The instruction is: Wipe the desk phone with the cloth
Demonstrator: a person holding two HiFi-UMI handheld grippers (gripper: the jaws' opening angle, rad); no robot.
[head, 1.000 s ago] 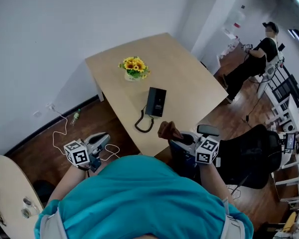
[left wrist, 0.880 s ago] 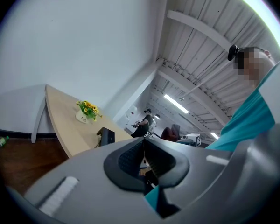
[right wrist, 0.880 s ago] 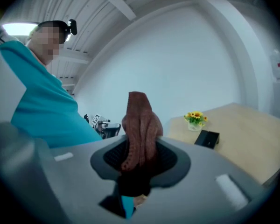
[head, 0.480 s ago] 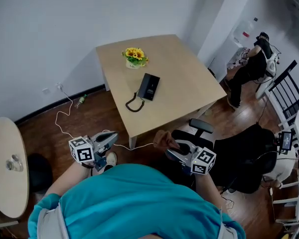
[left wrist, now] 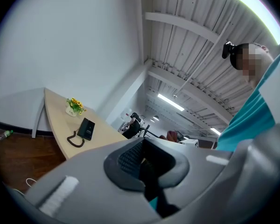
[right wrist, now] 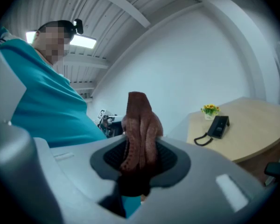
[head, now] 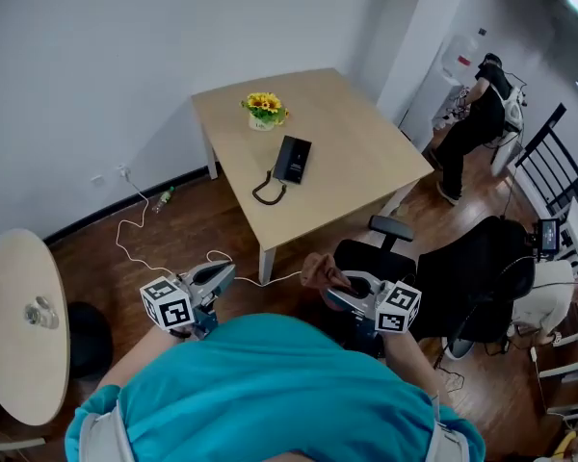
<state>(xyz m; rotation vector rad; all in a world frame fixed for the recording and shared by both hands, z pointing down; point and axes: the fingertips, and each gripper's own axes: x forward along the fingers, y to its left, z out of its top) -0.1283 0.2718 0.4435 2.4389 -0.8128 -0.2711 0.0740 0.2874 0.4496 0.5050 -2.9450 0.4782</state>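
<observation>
The black desk phone (head: 292, 159) lies on the light wooden table (head: 347, 171), its coiled cord (head: 266, 192) trailing toward the near edge; it also shows small in the left gripper view (left wrist: 86, 128) and the right gripper view (right wrist: 220, 125). My right gripper (head: 329, 279) is held close to my body, away from the table, shut on a brown cloth (head: 318, 268) that stands up between its jaws (right wrist: 139, 132). My left gripper (head: 222, 275) is also near my body, shut with nothing in it (left wrist: 144, 169).
A pot of yellow flowers (head: 263, 109) stands at the table's far corner. A black office chair (head: 443, 287) is at the right of me, a round side table (head: 19, 325) at the left. A white cable (head: 140, 224) runs over the wooden floor. A person (head: 477, 104) sits far right.
The view has drawn back from the table, so the phone looks farther away. Both grippers stay near my body; the cloth remains in the right one. The left jaws have closed.
</observation>
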